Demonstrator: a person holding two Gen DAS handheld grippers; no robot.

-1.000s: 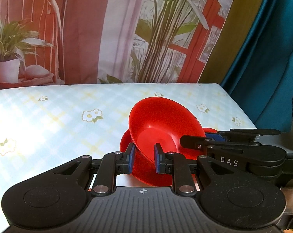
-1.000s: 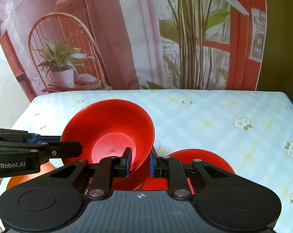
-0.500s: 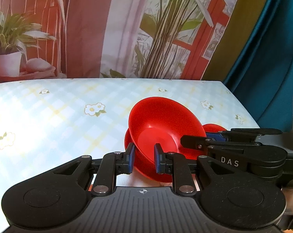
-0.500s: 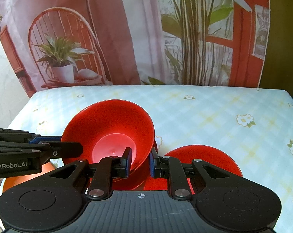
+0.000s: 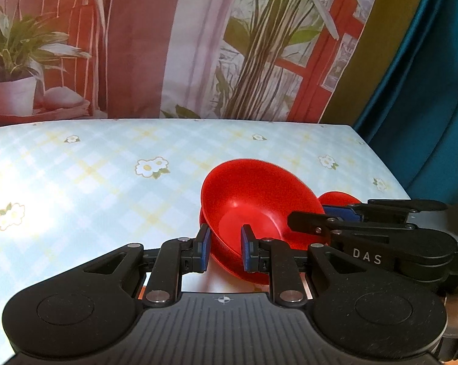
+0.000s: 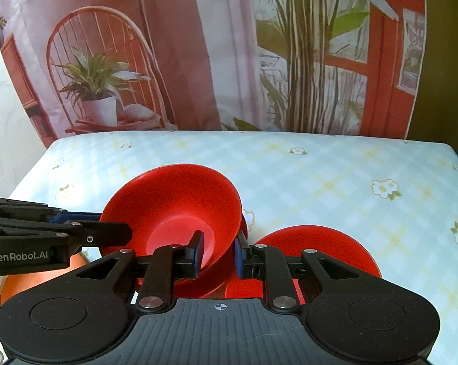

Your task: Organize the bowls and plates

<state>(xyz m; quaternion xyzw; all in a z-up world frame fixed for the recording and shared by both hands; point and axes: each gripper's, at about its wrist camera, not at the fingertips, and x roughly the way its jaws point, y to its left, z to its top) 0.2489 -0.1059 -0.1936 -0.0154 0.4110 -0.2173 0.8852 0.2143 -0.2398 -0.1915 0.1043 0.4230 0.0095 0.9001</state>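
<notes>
A red bowl (image 5: 259, 200) sits tilted inside a second red dish (image 5: 244, 273) that shows beneath it, near the table's front edge. My left gripper (image 5: 225, 249) is shut on the near rim, one pad outside and one inside the bowl. In the right wrist view the same bowl (image 6: 174, 197) has my right gripper (image 6: 218, 252) shut on its right wall, with pads on both sides. Each gripper shows in the other's view: the right gripper (image 5: 308, 219) at the bowl's right rim, the left gripper (image 6: 113, 228) at its left rim.
A red plate (image 6: 320, 249) lies flat just right of the bowl. An orange dish (image 6: 16, 283) shows partly at the lower left under the left gripper. The table (image 6: 320, 176) has a blue checked flowered cloth and a printed backdrop behind it. A teal curtain (image 5: 426, 91) hangs at the right.
Both grips stay on the bowl. The views have shifted slightly, so more of the red plate at the right shows in the right wrist view.
</notes>
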